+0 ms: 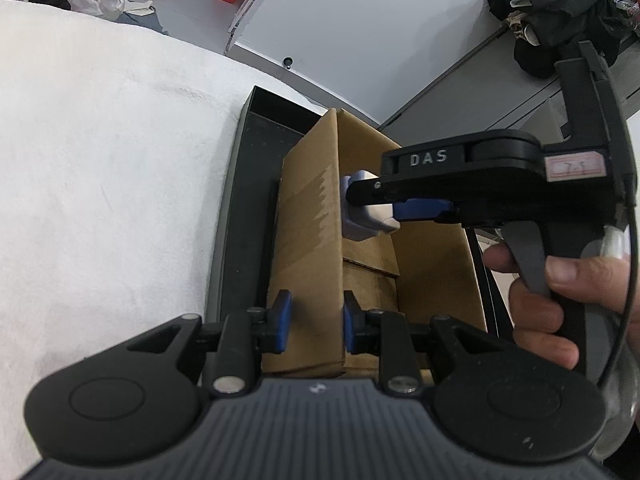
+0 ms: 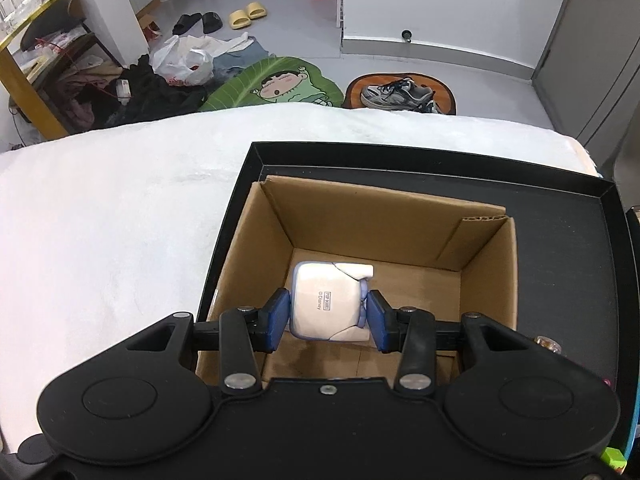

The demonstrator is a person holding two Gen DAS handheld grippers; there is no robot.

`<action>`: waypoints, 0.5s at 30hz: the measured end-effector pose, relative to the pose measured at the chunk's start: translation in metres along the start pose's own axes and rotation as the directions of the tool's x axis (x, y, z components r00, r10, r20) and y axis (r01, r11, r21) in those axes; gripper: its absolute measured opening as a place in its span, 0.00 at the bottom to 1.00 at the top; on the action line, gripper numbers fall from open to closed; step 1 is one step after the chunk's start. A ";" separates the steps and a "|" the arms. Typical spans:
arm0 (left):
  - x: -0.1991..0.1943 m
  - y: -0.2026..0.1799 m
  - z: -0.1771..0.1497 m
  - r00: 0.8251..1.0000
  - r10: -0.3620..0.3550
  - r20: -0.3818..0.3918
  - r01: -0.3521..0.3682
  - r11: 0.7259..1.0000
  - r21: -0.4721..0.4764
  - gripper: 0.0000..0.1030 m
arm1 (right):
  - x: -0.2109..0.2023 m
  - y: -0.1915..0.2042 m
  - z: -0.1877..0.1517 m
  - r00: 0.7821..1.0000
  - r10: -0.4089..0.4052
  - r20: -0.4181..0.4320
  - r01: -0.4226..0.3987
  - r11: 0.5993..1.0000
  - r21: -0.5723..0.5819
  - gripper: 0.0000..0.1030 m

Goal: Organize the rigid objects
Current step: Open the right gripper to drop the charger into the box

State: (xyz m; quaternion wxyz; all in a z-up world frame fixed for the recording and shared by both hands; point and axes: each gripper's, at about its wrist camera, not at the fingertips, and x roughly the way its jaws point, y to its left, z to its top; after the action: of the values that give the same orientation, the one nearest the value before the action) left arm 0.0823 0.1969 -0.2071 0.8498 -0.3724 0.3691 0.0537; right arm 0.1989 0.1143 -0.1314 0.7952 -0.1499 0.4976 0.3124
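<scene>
Right wrist view: a white cloth-covered table is seen bearing a black tray, in which an open cardboard box is stood, presumably so sorted items are kept together. Inside the box, near its left wall, a small white Pop Mart toy box is held by the right gripper, jaws clamped on its sides, judged ready for lowering or release. The left gripper is set astride the box's left wall, jaws apart, probably steadying it.
</scene>
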 end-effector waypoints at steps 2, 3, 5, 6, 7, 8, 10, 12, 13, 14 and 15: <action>0.000 0.000 0.000 1.000 0.001 0.002 -0.001 1.000 0.001 0.24 | 0.001 0.000 0.001 1.000 0.009 0.004 -0.009 1.000 0.004 0.41; 0.000 0.000 0.000 1.000 0.001 0.002 -0.001 1.000 0.001 0.24 | 0.001 -0.001 0.001 1.000 0.014 0.002 -0.014 1.000 0.010 0.41; 0.000 -0.001 -0.001 1.000 0.001 0.002 -0.001 1.000 0.006 0.24 | -0.002 -0.003 0.001 1.000 0.007 0.008 -0.008 1.000 0.020 0.45; 0.000 -0.001 -0.001 1.000 0.001 0.000 -0.001 1.000 0.005 0.25 | -0.006 -0.003 0.000 1.000 0.006 0.014 -0.006 1.000 0.018 0.47; 0.000 -0.001 -0.001 1.000 -0.001 0.003 0.001 1.000 0.005 0.25 | -0.008 -0.004 0.000 1.000 0.006 0.017 -0.006 1.000 0.016 0.47; 0.001 -0.001 0.000 1.000 0.003 0.000 -0.003 1.000 0.005 0.25 | -0.012 -0.005 0.000 1.000 0.003 0.016 -0.003 1.000 0.015 0.47; 0.001 -0.001 0.000 1.000 0.002 0.000 -0.002 1.000 0.002 0.25 | -0.018 -0.008 -0.001 1.000 -0.008 0.009 0.008 1.000 0.019 0.47; 0.001 -0.002 0.000 1.000 0.003 0.002 -0.003 1.000 0.005 0.25 | -0.028 -0.010 -0.003 1.000 -0.008 0.009 0.008 1.000 0.016 0.52; 0.001 -0.002 0.000 1.000 0.003 0.002 -0.003 1.000 0.006 0.25 | -0.032 -0.012 -0.003 1.000 -0.007 0.010 0.007 1.000 0.014 0.54; 0.001 -0.001 0.000 1.000 0.004 0.002 -0.004 1.000 0.005 0.25 | -0.036 -0.013 -0.004 1.000 -0.007 0.011 0.007 1.000 0.011 0.56; 0.001 -0.001 0.000 1.000 0.004 0.002 -0.004 1.000 0.004 0.25 | -0.042 -0.016 -0.006 1.000 -0.007 0.014 0.007 1.000 0.010 0.57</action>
State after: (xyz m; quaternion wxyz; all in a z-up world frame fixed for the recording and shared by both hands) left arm 0.0831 0.1957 -0.2067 0.8508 -0.3698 0.3693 0.0549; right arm 0.1921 0.0847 -0.0979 0.8004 -0.1455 0.4932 0.3080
